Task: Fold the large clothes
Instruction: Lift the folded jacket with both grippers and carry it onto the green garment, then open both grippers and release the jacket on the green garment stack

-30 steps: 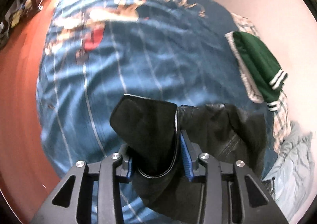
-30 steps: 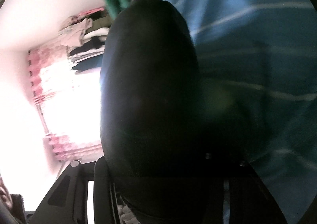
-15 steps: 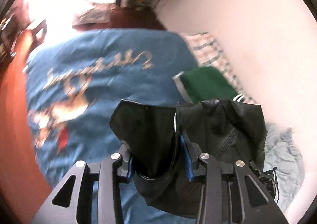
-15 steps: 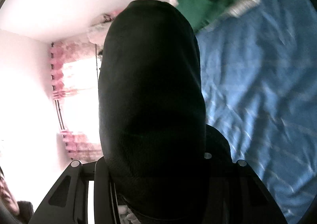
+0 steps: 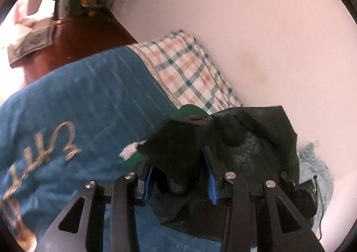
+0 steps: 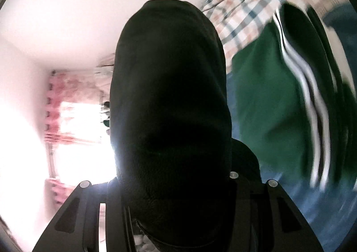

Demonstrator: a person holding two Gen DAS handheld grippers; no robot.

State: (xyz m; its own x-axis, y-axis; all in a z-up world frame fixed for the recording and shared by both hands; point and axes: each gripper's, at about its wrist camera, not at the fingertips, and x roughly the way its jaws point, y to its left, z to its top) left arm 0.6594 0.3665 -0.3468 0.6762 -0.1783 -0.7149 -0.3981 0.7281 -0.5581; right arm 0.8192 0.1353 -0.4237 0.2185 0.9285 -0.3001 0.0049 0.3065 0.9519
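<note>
A black garment [image 5: 245, 147] is held up over the bed. My left gripper [image 5: 180, 176] is shut on a fold of it between the blue pads; the rest bunches to the right and hangs below. In the right wrist view the same black garment [image 6: 169, 104] drapes over my right gripper [image 6: 174, 189] and hides its fingers. A folded green garment with white stripes [image 6: 279, 100] lies on the bed beyond; a sliver of it shows in the left wrist view [image 5: 189, 110].
A blue blanket with gold lettering [image 5: 78, 118] covers the bed. A plaid sheet [image 5: 189, 73] runs along the pale wall [image 5: 256, 29]. A light blue garment [image 5: 316, 167] lies crumpled at right. A dark red floor [image 5: 73, 38] and a clothes rack lie beyond. A bright window [image 6: 73, 140] shows at left.
Both grippers have lifted and tilted upward with the black garment, toward the wall and plaid sheet. The green garment is now closer in the right wrist view.
</note>
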